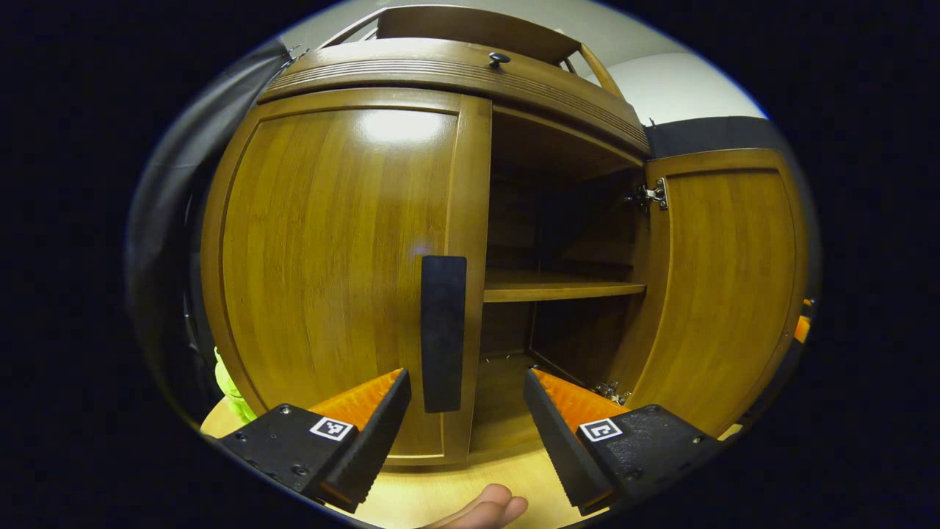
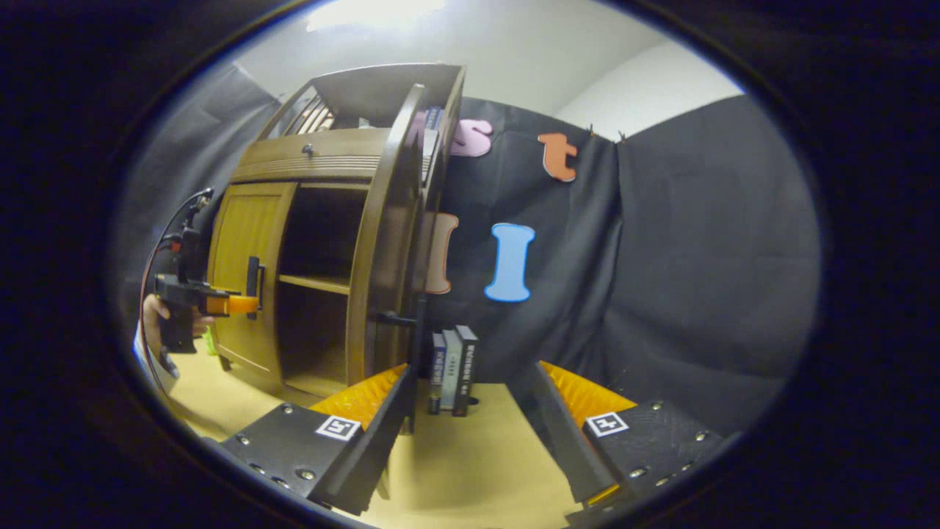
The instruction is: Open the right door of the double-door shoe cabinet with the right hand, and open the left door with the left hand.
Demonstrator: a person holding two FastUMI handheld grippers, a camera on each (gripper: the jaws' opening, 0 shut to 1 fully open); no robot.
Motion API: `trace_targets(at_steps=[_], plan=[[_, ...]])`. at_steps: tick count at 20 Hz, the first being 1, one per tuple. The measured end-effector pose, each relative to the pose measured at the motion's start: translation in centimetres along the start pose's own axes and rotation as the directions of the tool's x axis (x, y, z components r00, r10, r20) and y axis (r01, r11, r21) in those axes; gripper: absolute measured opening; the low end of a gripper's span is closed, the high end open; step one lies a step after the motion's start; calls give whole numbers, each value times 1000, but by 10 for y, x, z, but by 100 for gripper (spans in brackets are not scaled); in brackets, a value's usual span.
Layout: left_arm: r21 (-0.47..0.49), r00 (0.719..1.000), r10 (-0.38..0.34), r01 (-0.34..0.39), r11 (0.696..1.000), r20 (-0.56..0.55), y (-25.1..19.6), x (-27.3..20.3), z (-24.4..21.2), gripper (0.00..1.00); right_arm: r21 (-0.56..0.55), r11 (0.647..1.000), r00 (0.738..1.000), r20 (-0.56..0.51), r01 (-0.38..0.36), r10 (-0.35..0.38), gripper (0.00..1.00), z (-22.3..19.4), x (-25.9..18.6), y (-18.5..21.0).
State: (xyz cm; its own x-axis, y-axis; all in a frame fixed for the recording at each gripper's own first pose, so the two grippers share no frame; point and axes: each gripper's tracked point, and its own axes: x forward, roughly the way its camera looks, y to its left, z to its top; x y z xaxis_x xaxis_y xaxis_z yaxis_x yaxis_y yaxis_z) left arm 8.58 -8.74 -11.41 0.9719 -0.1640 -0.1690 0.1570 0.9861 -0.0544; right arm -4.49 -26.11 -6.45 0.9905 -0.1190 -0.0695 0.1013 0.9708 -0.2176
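Each tool (image 1: 466, 422) has black screwed finger mounts bearing square white markers

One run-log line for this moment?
right door: open | left door: closed | left gripper: jaws open at handle | right gripper: jaws open

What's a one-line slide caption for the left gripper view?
Open left gripper lined up on the closed left door's handle, right door already swung open, shelf exposed.
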Motion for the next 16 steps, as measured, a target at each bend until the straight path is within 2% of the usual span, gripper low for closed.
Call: trace_targets(at_steps=[1,2,3,4,6,8,9,10,12,14,15,16], plan=[[19,1000,7,-7,1000,15,-2,3,4,96,-25,1000,1000,8,19,-19,98,1,-12,-3],[36,1000,13,-14,999,23,-1,5,8,92,-39,999,999,20,32,-31,96,3,-25,-3],[46,998,42,-44,998,50,4,7,14,96,-44,998,999,36,38,-36,94,7,-37,-1],[48,994,80,-84,995,80,11,14,21,96,-36,999,998,55,38,-36,94,11,-47,2],[48,991,102,-106,993,88,12,27,24,96,29,999,996,81,31,-33,95,17,-66,6],[88,995,63,-70,994,82,8,43,23,94,133,991,995,94,18,-31,95,23,-86,9],[89,994,99,-103,991,55,13,46,19,90,162,987,993,110,12,-30,94,28,-94,9],[113,993,101,-108,988,64,14,48,20,87,176,984,990,134,9,-33,94,34,-100,9],[142,981,190,-194,971,40,25,50,22,61,188,982,986,155,22,-52,96,39,-113,7],[67,987,160,-159,985,-8,26,46,22,36,202,979,986,160,10,-43,94,39,-121,16],[24,989,143,-142,990,-46,25,43,19,35,211,977,987,159,-4,-30,94,39,-124,21],[21,989,128,-126,992,-75,23,41,17,33,221,975,988,156,-19,-16,96,38,-125,26]])
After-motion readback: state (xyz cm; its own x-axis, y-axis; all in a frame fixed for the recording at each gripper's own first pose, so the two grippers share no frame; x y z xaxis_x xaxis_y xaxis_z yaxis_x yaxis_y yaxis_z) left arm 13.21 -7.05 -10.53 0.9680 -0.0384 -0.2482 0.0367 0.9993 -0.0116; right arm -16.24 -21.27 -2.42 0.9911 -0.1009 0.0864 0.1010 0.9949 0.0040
